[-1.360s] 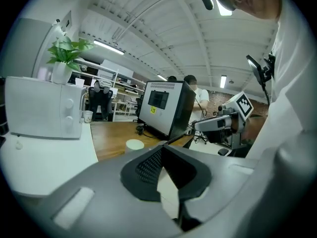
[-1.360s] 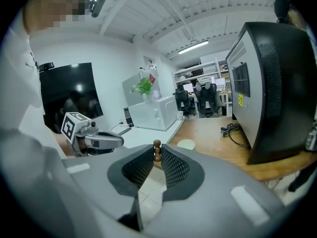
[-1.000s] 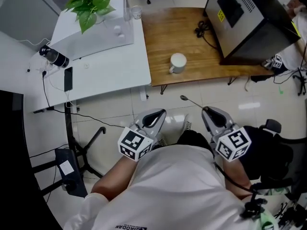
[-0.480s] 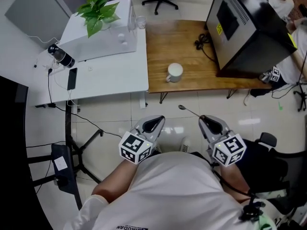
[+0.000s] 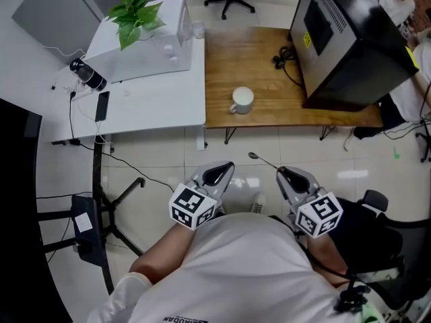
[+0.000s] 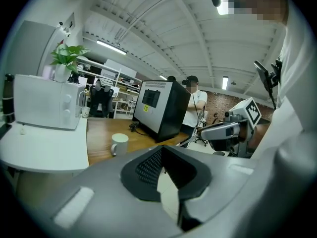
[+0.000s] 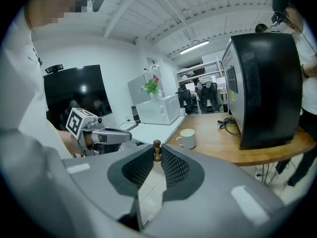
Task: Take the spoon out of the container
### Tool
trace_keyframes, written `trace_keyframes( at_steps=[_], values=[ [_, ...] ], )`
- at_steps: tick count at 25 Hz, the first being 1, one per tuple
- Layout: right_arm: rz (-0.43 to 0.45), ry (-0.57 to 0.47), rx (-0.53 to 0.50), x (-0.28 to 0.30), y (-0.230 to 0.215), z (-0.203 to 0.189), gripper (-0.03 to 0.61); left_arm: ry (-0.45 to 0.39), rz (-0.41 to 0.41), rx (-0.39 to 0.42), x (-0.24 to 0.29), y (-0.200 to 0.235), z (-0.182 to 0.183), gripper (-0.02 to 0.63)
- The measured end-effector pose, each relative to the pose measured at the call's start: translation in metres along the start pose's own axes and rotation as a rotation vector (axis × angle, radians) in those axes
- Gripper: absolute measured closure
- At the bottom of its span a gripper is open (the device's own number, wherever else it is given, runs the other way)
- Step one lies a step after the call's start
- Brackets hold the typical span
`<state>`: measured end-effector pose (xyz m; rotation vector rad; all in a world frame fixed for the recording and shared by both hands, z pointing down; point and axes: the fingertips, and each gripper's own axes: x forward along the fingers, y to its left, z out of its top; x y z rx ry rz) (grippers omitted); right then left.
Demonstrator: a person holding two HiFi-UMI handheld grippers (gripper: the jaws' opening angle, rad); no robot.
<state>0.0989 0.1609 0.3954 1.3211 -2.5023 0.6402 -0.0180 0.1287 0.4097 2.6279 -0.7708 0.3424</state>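
Warm brown wood on the table [image 5: 269, 52] at upper centre, with a white mug [image 5: 242, 100] on it. To its left are a white desk [image 5: 155, 106], a white microwave [image 5: 141, 46] and a bright green plant [image 5: 137, 11]. A black cabinet [image 5: 350, 39] at upper right carries a yellow label [image 5: 310, 21]. Lower down, the left gripper [image 5: 218, 170] and right gripper [image 5: 282, 172] are grey, their cubes patterned in black-and-white squares. The spoon [image 5: 264, 161] looks dark silver, its handle end brown. White shirt [image 5: 229, 274], pale glossy floor tiles [image 5: 155, 160].
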Motion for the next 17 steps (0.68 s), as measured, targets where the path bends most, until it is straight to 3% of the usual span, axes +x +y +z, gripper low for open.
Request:
trace_keyframes(
  at_steps=[17],
  values=[
    [0.009,-0.011,0.006,0.0068,0.0075,0.0020,0.526,0.008,0.000,0.002,-0.0098,0.0025,-0.0027,0.609]
  ],
)
